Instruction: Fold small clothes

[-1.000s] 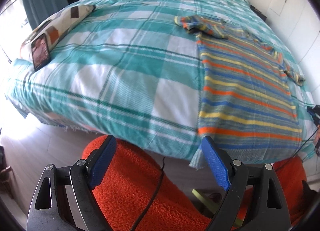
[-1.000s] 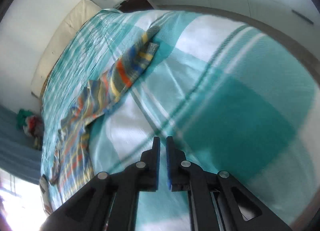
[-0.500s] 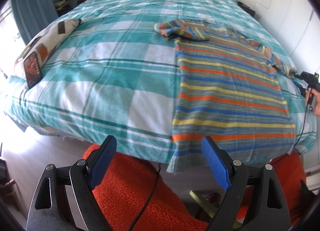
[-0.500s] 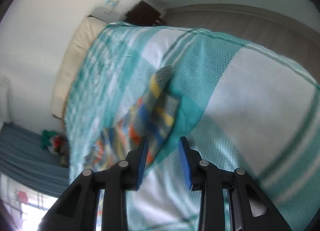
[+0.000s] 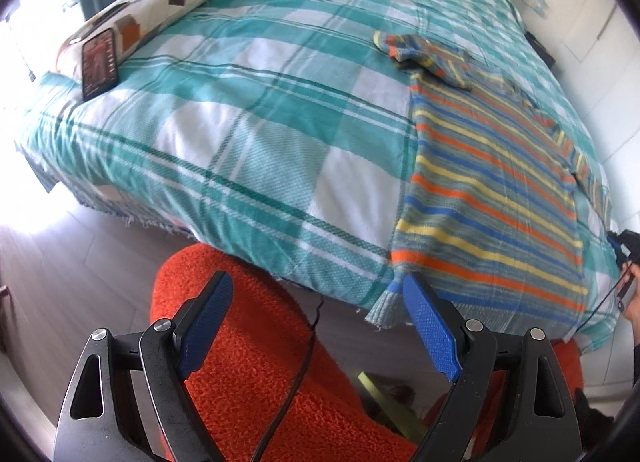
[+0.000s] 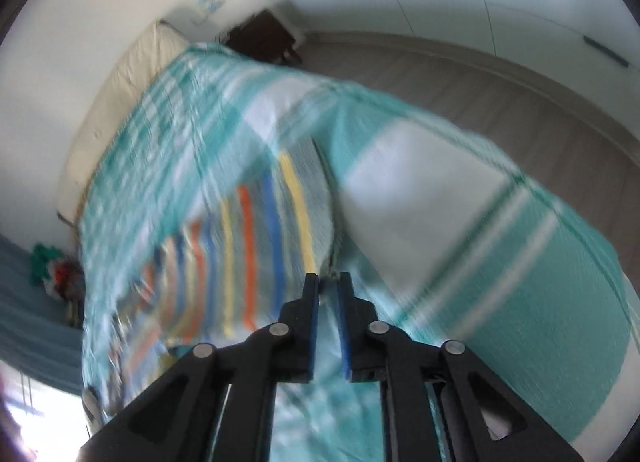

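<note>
A bed with a teal plaid blanket (image 5: 248, 134) fills the room; the striped shirt (image 5: 492, 198) lies flat near its right edge. The right gripper (image 6: 328, 282), which was parted half a second ago, is closing on the shirt's sleeve edge. The left gripper (image 5: 316, 318) hangs wide open, empty, so a fold looks about to begin.

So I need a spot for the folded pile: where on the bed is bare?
The wide plaid stretch of bedspread between the phone on the pillow and the striped sweater lies bare. The sweater side is taken, up to the bed's edge.
</note>
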Motion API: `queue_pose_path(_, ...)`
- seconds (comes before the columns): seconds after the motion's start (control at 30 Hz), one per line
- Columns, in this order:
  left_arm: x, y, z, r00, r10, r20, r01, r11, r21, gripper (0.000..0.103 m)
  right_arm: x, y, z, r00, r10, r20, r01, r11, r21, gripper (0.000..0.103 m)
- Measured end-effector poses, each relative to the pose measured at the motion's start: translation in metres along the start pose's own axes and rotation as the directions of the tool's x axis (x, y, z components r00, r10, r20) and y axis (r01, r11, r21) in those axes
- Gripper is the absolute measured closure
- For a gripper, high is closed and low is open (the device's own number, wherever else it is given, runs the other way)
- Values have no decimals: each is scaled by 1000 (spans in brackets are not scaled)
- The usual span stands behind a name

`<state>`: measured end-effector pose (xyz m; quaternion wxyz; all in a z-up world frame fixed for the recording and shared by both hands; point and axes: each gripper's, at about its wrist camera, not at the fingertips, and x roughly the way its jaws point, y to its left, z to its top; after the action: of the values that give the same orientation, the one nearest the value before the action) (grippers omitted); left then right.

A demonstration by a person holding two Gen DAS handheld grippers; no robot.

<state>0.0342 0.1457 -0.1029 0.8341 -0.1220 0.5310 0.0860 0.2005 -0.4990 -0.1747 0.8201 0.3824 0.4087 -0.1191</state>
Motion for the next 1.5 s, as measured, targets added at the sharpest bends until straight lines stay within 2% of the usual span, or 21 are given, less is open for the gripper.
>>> queue_pose_path(0.07,2,-10,4,1000,-7,8,6,999,34,15,-6,-10,5,998,65,15,-65,998,0,94)
queue_pose_path(0.13,3,-18,6,1000,-23,17,22,998,56,15,-6,-15,16,994,110,26,-110,994,18,77)
queue_pose_path(0.27,10,-36,10,999,-43,9,42,995,95,15,18,-10,35,993,115,-34,-114,993,40,75)
queue_pose_path(0.37,12,-44,12,999,-52,4,51,993,108,15,40,0,41,996,60,-61,-59,998,10,81)
queue_pose_path(0.4,11,-45,11,999,-48,5,48,992,114,15,44,4,40,997,32,-76,-33,999,-6,100)
queue_pose_path(0.47,3,-41,8,999,-26,31,22,992,124,15,36,15,41,997,-61,-45,57,994,-94,100)
queue_pose_path(0.53,-1,-34,4,999,-6,50,0,994,107,15,22,27,40,972,-227,62,235,943,-236,101)
queue_pose_path(0.57,-1,-26,3,999,-2,46,-2,996,85,15,22,26,40,959,-271,83,283,924,-257,101)
queue_pose_path(0.63,3,-15,1,1000,-1,27,0,999,44,15,28,19,40,958,-283,55,288,927,-240,101)
queue_pose_path(0.77,4,2,1,1000,4,19,-4,1000,-11,15,31,24,37,944,-321,78,329,899,-289,99)
queue_pose_path(0.87,-5,7,5,999,14,48,-14,1000,6,15,21,25,34,961,-268,66,275,910,-309,74)
queue_pose_path(0.93,-15,9,12,997,15,76,-16,1000,15,15,4,30,30,964,-248,97,266,916,-301,45)
queue_pose_path(1.03,-41,4,34,987,-47,153,44,999,27,15,-46,33,9,937,-267,227,331,888,-320,33)
queue_pose_path(1.1,-59,-7,56,968,-126,217,119,992,44,14,-75,34,-13,937,-246,248,325,875,-359,32)
queue_pose_path(1.2,-72,-44,97,916,-282,286,257,959,123,8,-110,40,-54,955,-180,237,269,864,-426,32)
queue_pose_path(1.27,-56,-87,128,894,-381,238,316,910,269,7,-129,45,-81,968,-128,213,215,865,-453,32)
queue_pose_path(1.3,-39,-111,142,894,-406,191,318,874,368,7,-137,46,-96,974,-106,201,188,869,-457,32)
queue_pose_path(1.37,1,-149,160,924,-359,134,243,819,519,8,-152,46,-125,983,-69,170,141,880,-453,32)
queue_pose_path(1.43,56,-178,178,971,-204,122,84,776,625,25,-161,46,-149,990,-35,136,92,893,-440,32)
queue_pose_path(1.47,82,-186,184,986,-133,102,33,747,664,29,-167,44,-162,992,-26,124,78,900,-430,32)
queue_pose_path(1.5,111,-195,190,995,-54,83,-22,698,716,32,-170,43,-170,993,-23,115,70,904,-423,32)
